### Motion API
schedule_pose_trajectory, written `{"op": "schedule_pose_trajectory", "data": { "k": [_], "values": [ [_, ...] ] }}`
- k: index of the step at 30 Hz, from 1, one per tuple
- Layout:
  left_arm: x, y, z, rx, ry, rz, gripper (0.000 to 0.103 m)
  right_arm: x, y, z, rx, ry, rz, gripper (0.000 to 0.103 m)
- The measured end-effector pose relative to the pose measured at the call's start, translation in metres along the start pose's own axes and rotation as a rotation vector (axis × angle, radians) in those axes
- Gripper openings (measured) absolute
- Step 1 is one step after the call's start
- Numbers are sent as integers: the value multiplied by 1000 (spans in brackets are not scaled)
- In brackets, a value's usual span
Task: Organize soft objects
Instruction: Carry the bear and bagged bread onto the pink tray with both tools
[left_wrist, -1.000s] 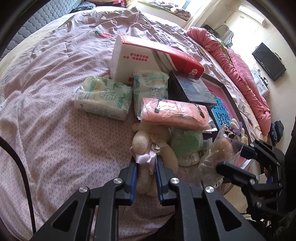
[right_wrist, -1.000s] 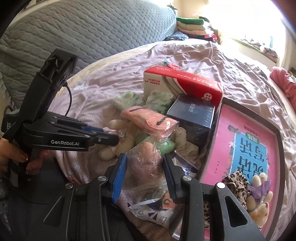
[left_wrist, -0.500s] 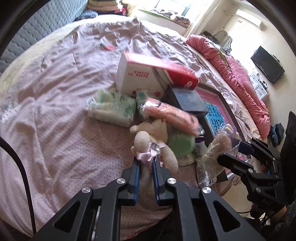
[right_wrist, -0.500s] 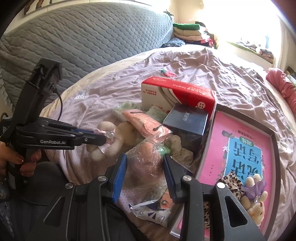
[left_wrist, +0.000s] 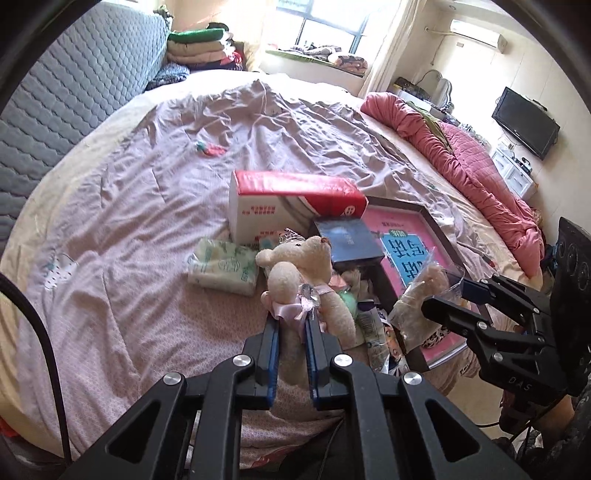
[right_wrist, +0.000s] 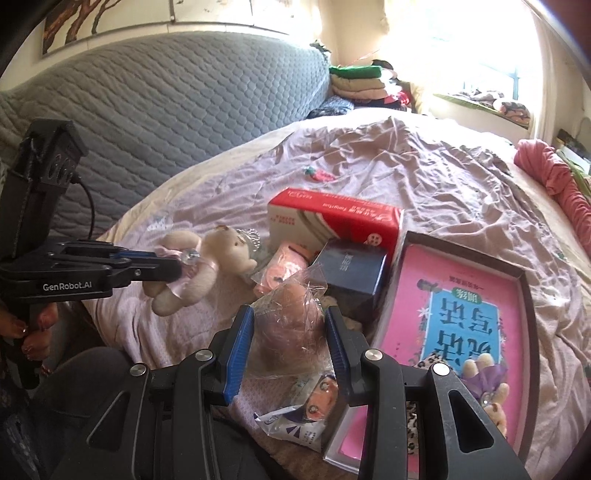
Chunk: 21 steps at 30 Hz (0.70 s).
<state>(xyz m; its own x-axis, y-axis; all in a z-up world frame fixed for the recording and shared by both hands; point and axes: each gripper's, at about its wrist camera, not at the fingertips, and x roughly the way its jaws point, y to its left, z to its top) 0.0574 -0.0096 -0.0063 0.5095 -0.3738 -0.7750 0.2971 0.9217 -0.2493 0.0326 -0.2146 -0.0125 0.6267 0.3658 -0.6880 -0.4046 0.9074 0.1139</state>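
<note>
My left gripper (left_wrist: 291, 321) is shut on a cream teddy bear (left_wrist: 299, 273) with a pink bow and holds it above the bed; the bear also shows in the right wrist view (right_wrist: 207, 266). My right gripper (right_wrist: 290, 332) is shut on a soft toy in a clear plastic bag (right_wrist: 291, 314), which also shows in the left wrist view (left_wrist: 421, 295). A pink bagged soft item (right_wrist: 280, 269) and a green one (left_wrist: 349, 297) lie in the pile below.
A red and white tissue box (left_wrist: 291, 206), a dark blue box (left_wrist: 349, 240), green tissue packs (left_wrist: 221, 266) and a pink boxed set (right_wrist: 465, 325) lie on the mauve bedsheet (left_wrist: 147, 184). A pink quilt (left_wrist: 461, 158) lies along the far side. A grey headboard (right_wrist: 166, 103) stands behind.
My left gripper has lifted the teddy bear up off the pile. My right gripper has risen a little with the bagged toy still in it.
</note>
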Motion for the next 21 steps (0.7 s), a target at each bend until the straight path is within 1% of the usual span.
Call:
{"op": "schedule_pose_trajectory", "data": {
  "k": [14,21],
  "values": [
    [-31,-40,13,63,-62,-15,13,-48,-20,13,62,-100,-52,41],
    [-38,-67,18,102,-70,-28,13,-77,-34,16,101,-154,-86,41]
  ]
}}
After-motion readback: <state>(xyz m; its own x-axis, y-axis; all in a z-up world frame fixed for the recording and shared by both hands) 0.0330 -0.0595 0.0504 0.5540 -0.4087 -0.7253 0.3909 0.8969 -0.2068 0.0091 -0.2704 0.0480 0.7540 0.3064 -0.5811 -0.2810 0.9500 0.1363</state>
